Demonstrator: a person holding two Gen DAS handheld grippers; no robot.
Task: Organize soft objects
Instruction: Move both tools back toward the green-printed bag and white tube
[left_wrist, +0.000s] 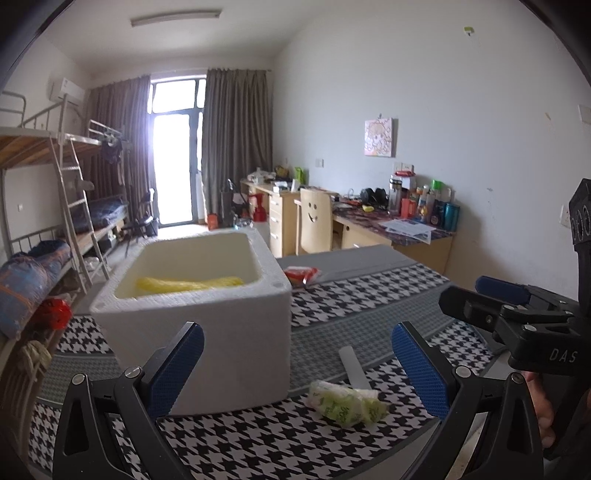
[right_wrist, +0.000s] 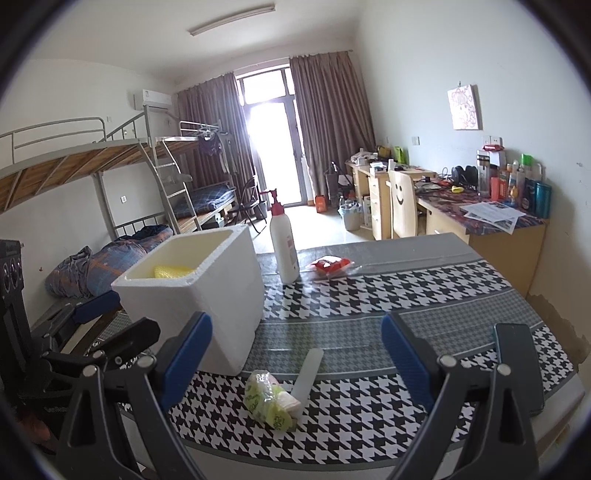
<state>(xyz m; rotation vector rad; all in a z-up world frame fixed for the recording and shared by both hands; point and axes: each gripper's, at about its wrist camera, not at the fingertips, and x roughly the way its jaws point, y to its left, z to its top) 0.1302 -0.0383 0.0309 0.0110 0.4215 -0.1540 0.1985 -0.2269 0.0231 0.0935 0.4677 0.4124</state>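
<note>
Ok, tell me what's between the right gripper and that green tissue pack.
Nothing visible. The right gripper is open, and the green tissue pack lies on the bare tablecloth just ahead of it. A white tube touches the pack's far side; the foam box stands to the left.

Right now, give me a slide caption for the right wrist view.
Open right gripper hovers above green tissue pack beside white foam box on houndstooth table.

Foam box (left_wrist: 207, 314) upright, open, yellow pack (left_wrist: 188, 283) lying inside. Green-printed packet (left_wrist: 345, 404) crumpled on cloth near box's front corner. Red packet (right_wrist: 330, 266) flat, behind box.
</note>
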